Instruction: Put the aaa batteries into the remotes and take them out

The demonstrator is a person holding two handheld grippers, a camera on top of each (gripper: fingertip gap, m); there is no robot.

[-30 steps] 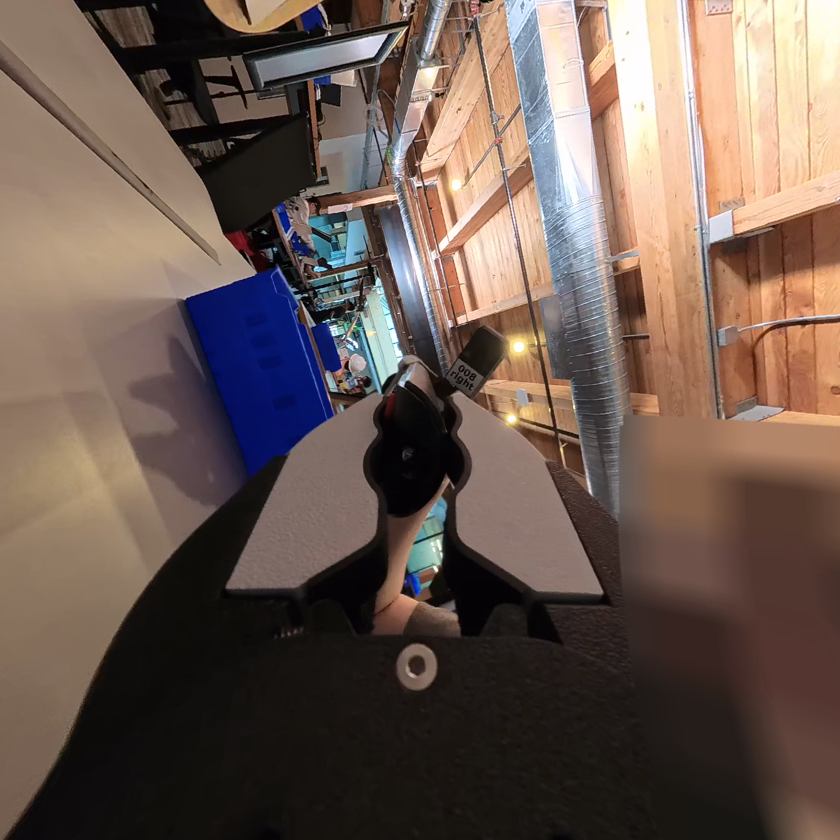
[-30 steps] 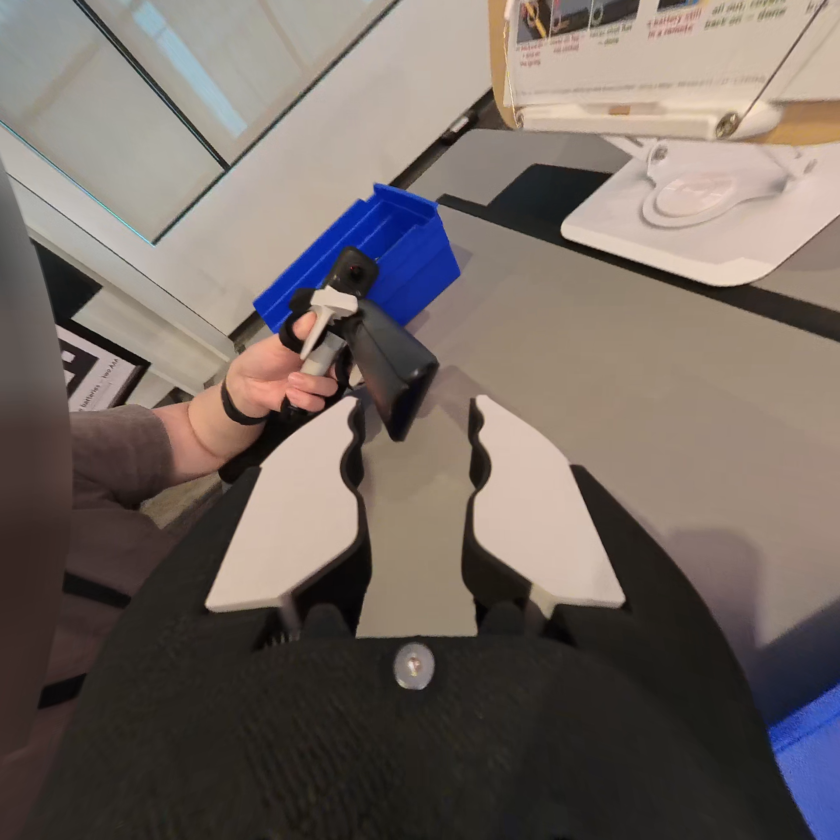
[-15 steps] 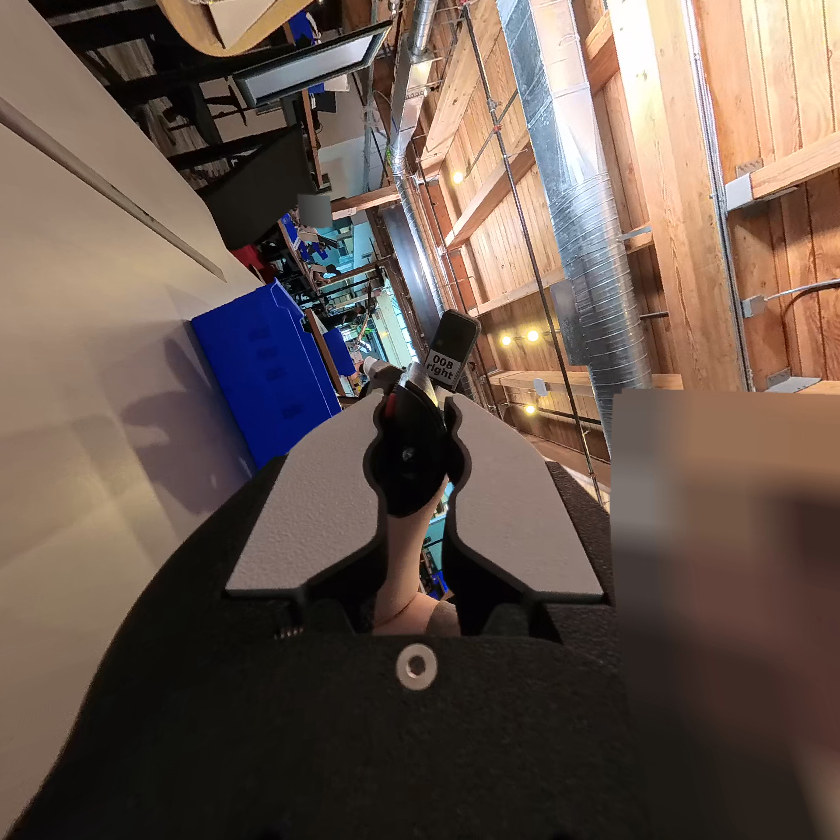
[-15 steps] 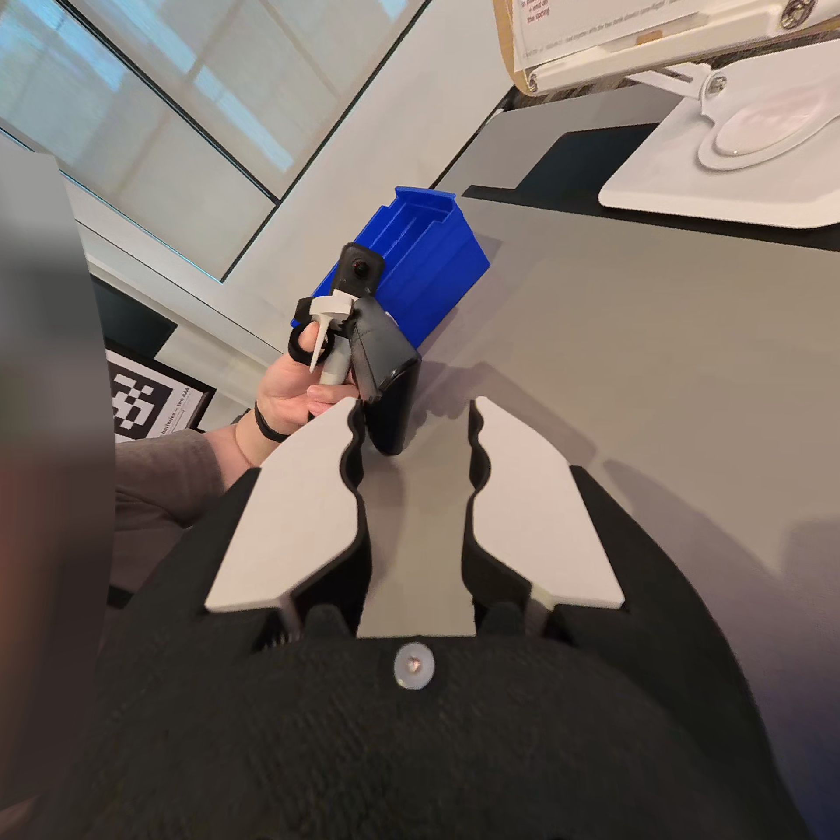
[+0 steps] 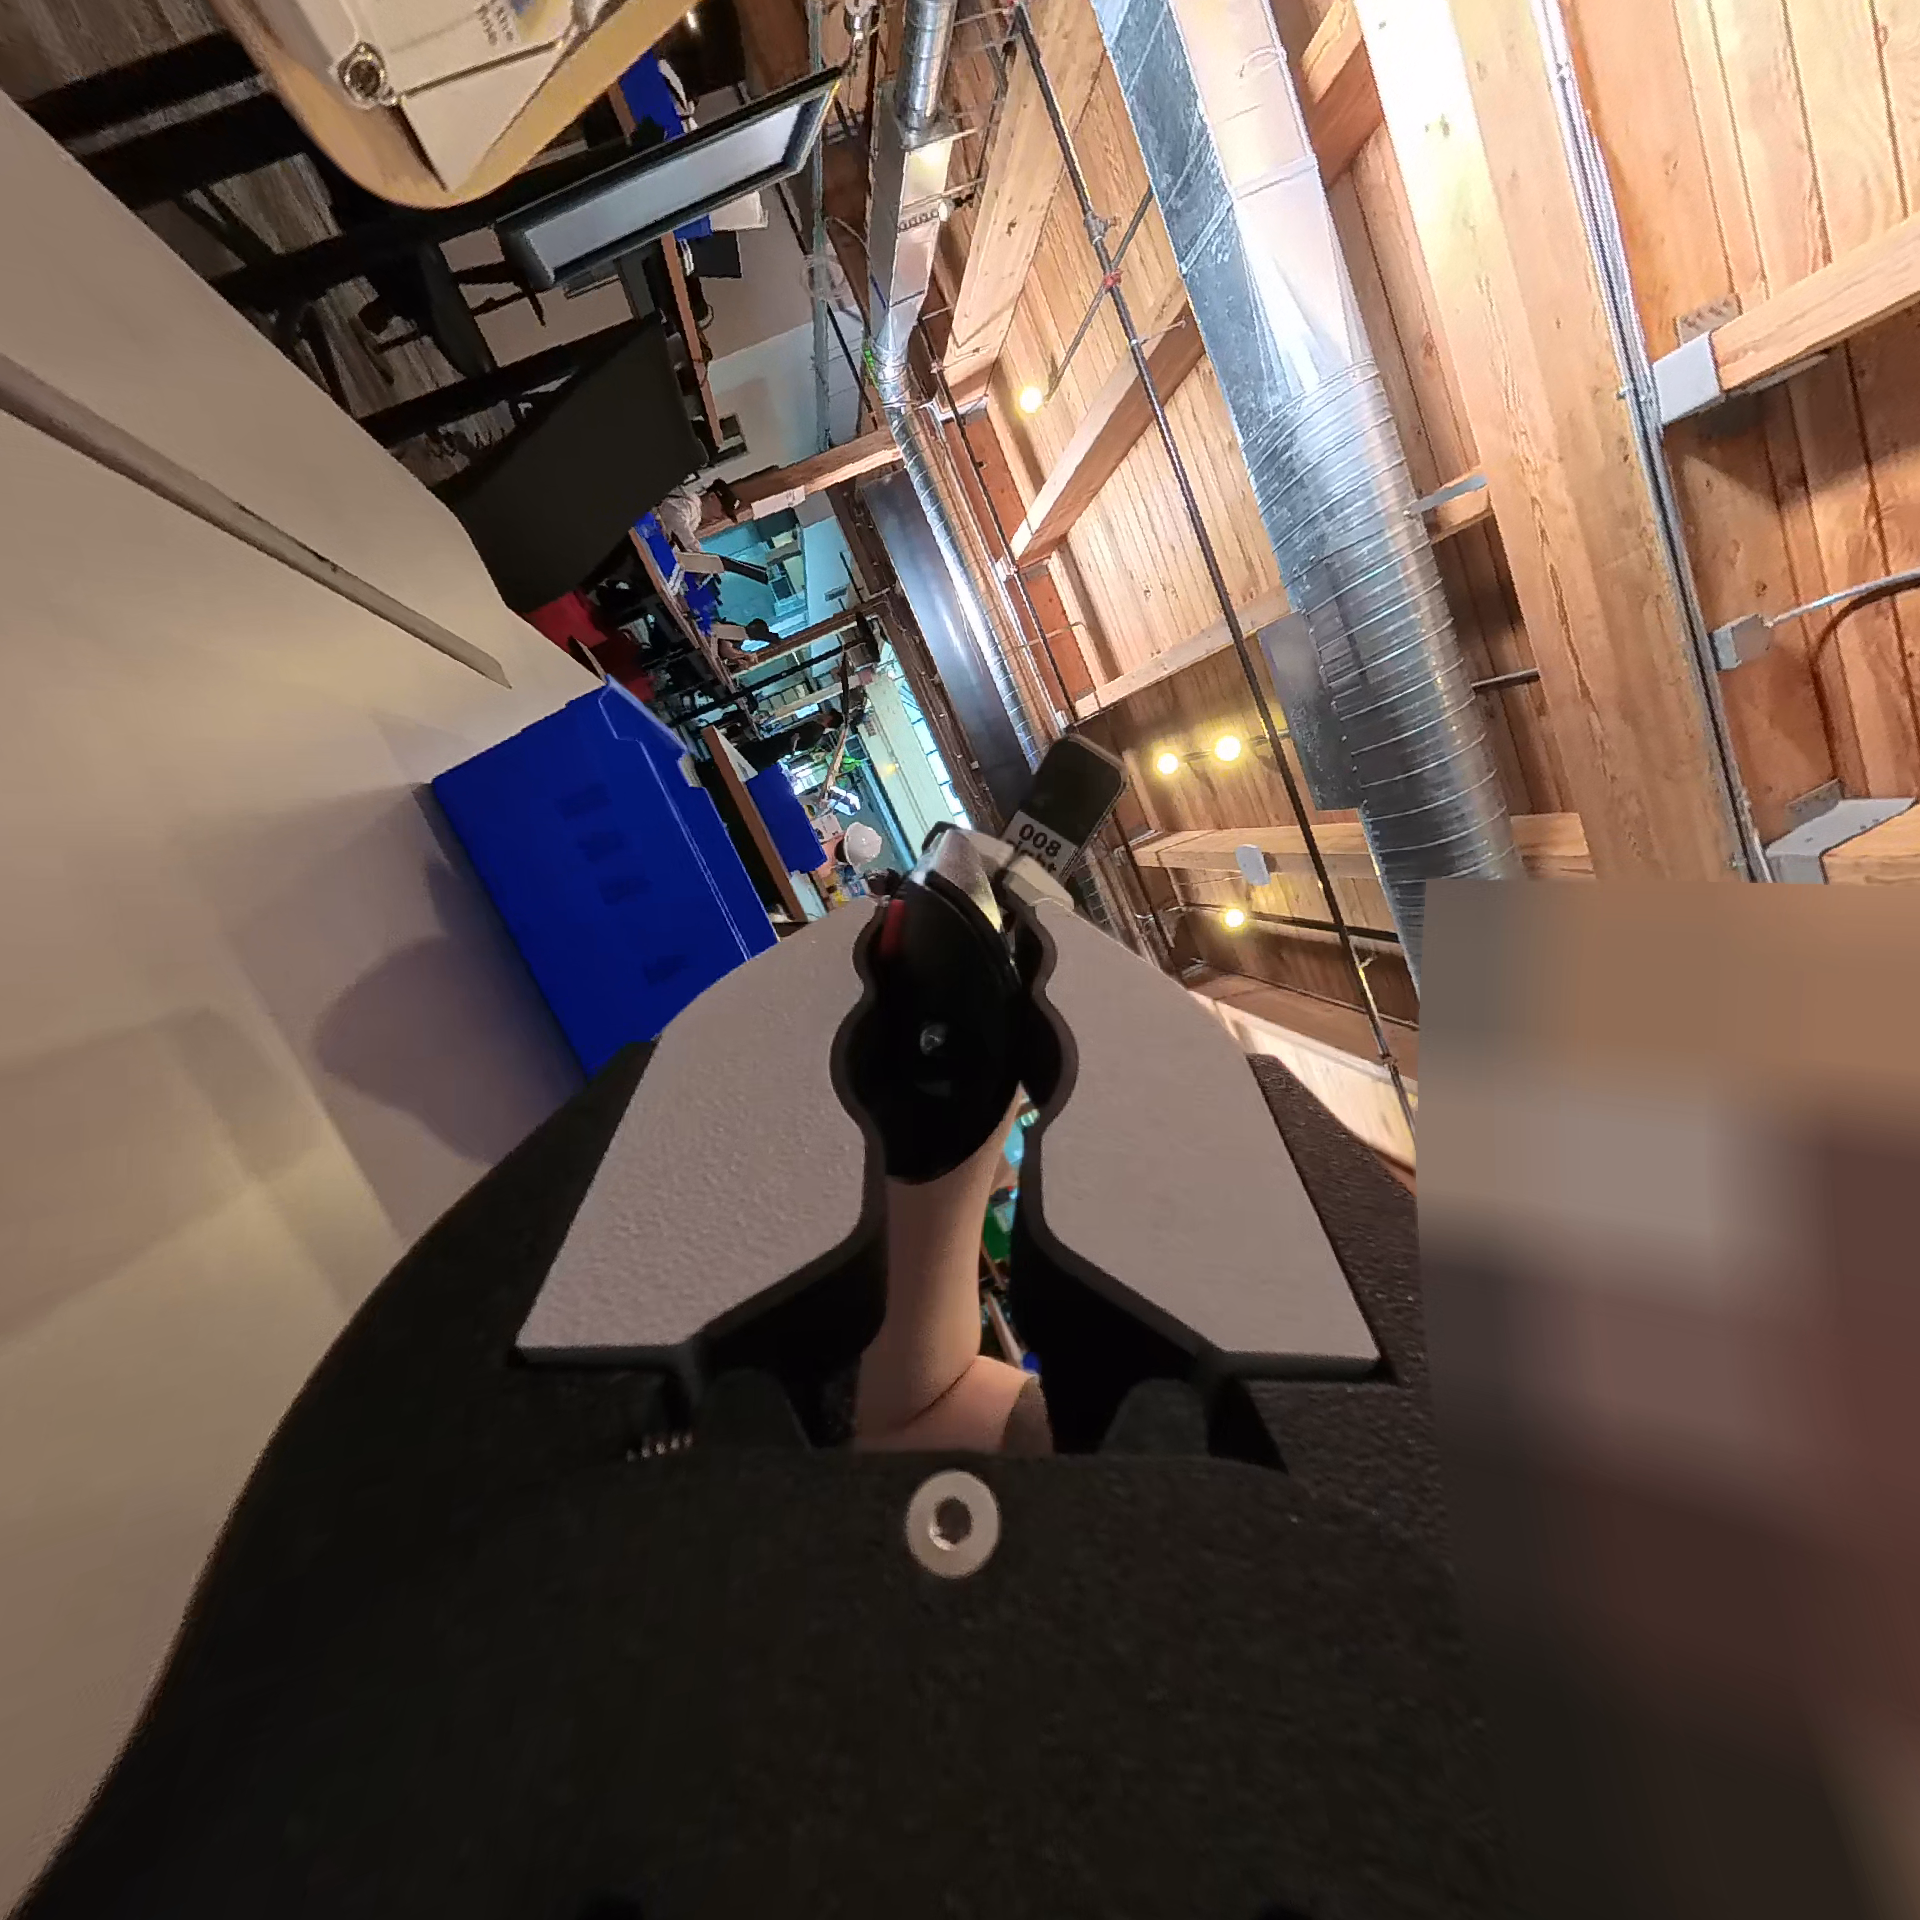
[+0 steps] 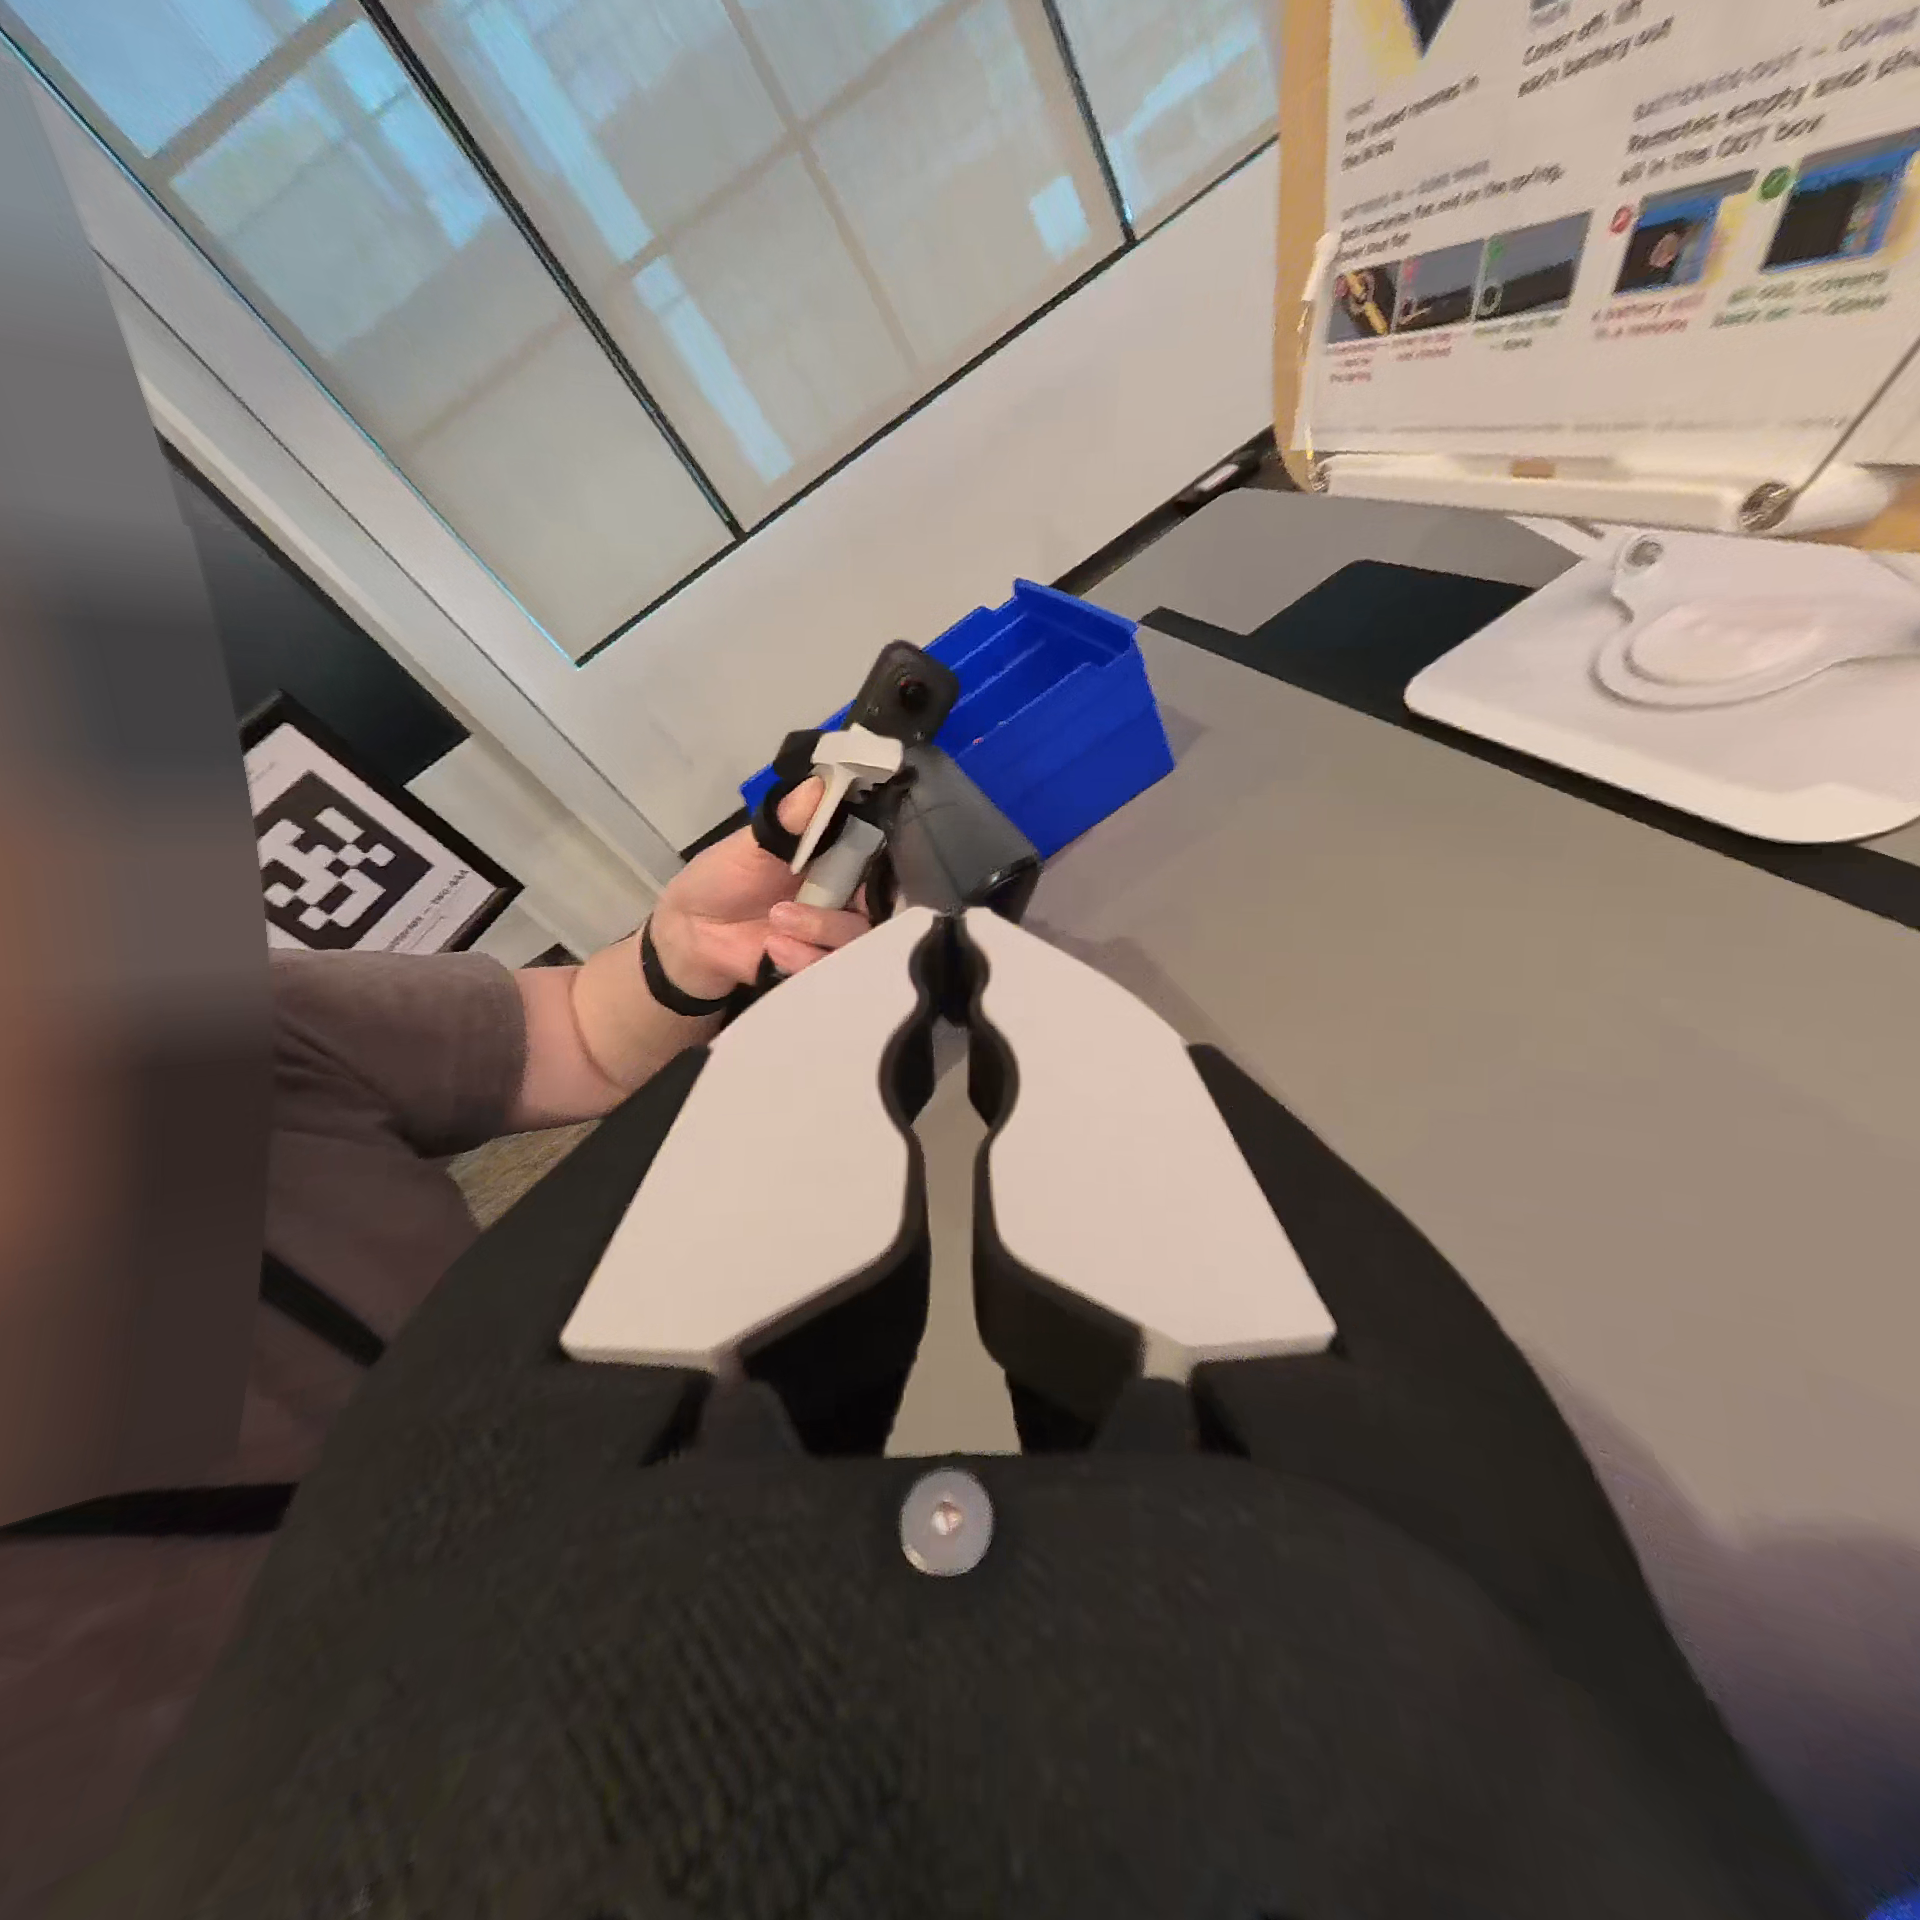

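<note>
In the left wrist view my left gripper (image 5: 951,977) is shut on a black remote (image 5: 935,1049) with a red button, and both pads press its sides. It is lifted off the table and points up at the ceiling. My right gripper (image 5: 1023,868) meets the remote's far end. In the right wrist view my right gripper (image 6: 945,930) is shut, its tips together right at the end of the remote (image 6: 992,878) that the left gripper (image 6: 935,831) holds up. Whether anything thin is pinched between the right tips cannot be seen.
A blue bin (image 6: 1049,717) stands at the table's far left edge and also shows in the left wrist view (image 5: 603,862). A white stand base (image 6: 1662,665) carrying an instruction board (image 6: 1610,208) is at the back right. The grey table (image 6: 1455,1039) lies below.
My right gripper went from wide open to shut and moved up to the remote's end. The left gripper kept its hold on the remote and barely moved.
</note>
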